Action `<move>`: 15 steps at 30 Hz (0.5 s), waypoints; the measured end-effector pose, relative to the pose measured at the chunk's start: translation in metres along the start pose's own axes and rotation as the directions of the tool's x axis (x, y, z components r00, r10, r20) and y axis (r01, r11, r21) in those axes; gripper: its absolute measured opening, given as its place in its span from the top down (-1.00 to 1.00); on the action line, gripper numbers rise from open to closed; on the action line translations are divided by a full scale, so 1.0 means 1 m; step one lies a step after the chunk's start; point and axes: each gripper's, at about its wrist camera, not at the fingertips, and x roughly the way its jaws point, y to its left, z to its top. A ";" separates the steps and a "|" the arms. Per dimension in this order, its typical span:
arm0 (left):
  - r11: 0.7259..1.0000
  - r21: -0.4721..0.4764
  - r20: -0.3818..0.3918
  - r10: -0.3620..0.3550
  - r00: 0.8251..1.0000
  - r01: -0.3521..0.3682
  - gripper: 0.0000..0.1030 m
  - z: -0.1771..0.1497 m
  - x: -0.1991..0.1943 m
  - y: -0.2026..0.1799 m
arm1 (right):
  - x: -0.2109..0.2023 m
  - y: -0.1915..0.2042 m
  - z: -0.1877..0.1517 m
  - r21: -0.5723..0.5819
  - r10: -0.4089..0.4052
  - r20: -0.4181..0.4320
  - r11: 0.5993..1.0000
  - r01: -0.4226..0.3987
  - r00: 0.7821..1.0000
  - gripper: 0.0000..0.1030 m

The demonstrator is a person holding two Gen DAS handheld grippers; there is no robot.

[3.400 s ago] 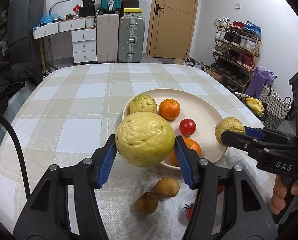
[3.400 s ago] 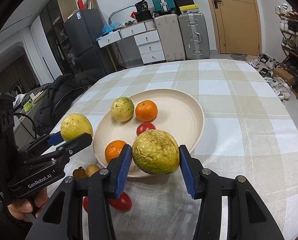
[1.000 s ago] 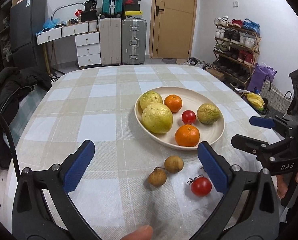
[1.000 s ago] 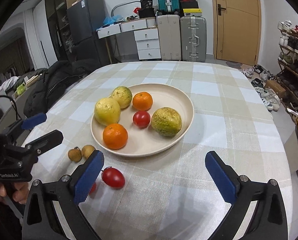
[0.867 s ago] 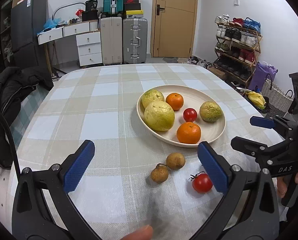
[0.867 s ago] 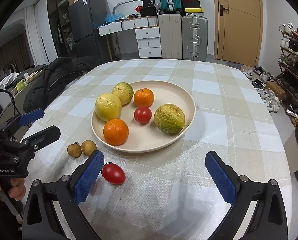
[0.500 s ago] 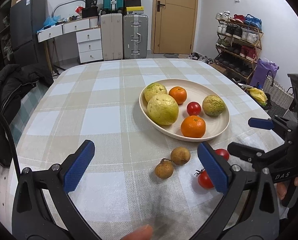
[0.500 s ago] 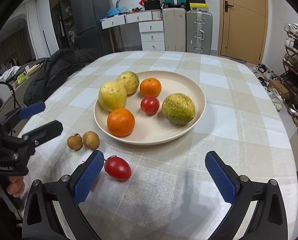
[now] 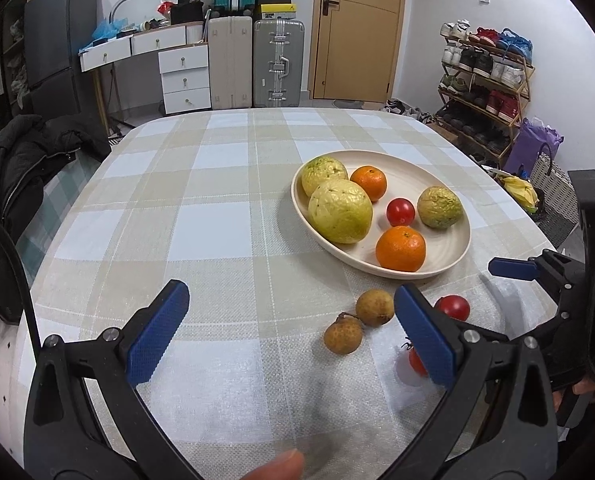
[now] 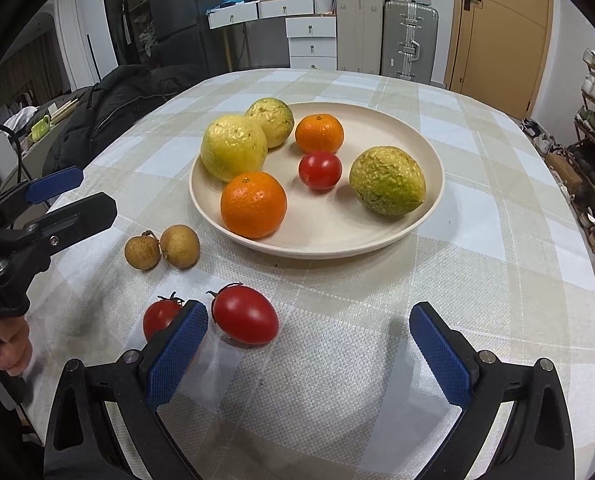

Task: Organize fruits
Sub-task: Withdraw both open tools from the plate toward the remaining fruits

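**Fruits part-sorted: six on the plate, four left on the worktop**

Fruits split between the cream plate (image 10: pixel 429 200) and the checked worktop (image 10: pixel 497 264). On the plate: two yellow guavas (image 10: pixel 233 148) side by side at its far-left rim, one greener guava (image 10: pixel 387 180) at its right, two oranges (image 10: pixel 254 205), one red tomato (image 10: pixel 320 170) in its middle. Off the plate, just near its front-left rim: two brown longans (image 10: pixel 161 247) touching each other, and nearer than those, two loose tomatoes (image 10: pixel 244 314).

Step in hand, by judgement: fetching the small leftovers. Right claw (image 10: pixel 309 344) wide open and empty, low over the cloth in front of the plate, the larger loose tomato just inside its left pad. Left claw (image 9: pixel 293 332) likewise wide open and empty, aimed at the cloth left of the plate, the longans just inside its right pad. Next move probably calls for centring a claw around one small fruit and closing gently: round, smooth, liable to roll or squash.

Right wrist view: both loose tomatoes plain, green stems included, plus the left claw's open state from the side. Left wrist view: one tomato mostly hidden behind the claw's own right pad, but the right claw's spread fingers shown beside the plate, and a fingertip (image 9: pixel 273 466) at the bottom edge.
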 end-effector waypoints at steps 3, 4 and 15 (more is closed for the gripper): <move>1.000 0.004 -0.011 0.003 1.000 -0.003 -0.99 0.000 0.003 0.000 | 0.005 -0.001 -0.001 -0.003 -0.004 -0.030 1.000 0.004 1.000 -1.00; 1.000 0.005 -0.015 0.006 1.000 -0.006 -0.99 0.000 0.004 0.000 | 0.005 -0.002 -0.001 -0.005 -0.001 -0.033 1.000 0.001 0.999 -1.00; 1.000 0.012 -0.053 0.013 0.999 -0.012 -0.99 -0.002 0.015 0.000 | 0.006 -0.004 -0.001 -0.024 -0.016 -0.049 1.000 0.015 0.999 -1.00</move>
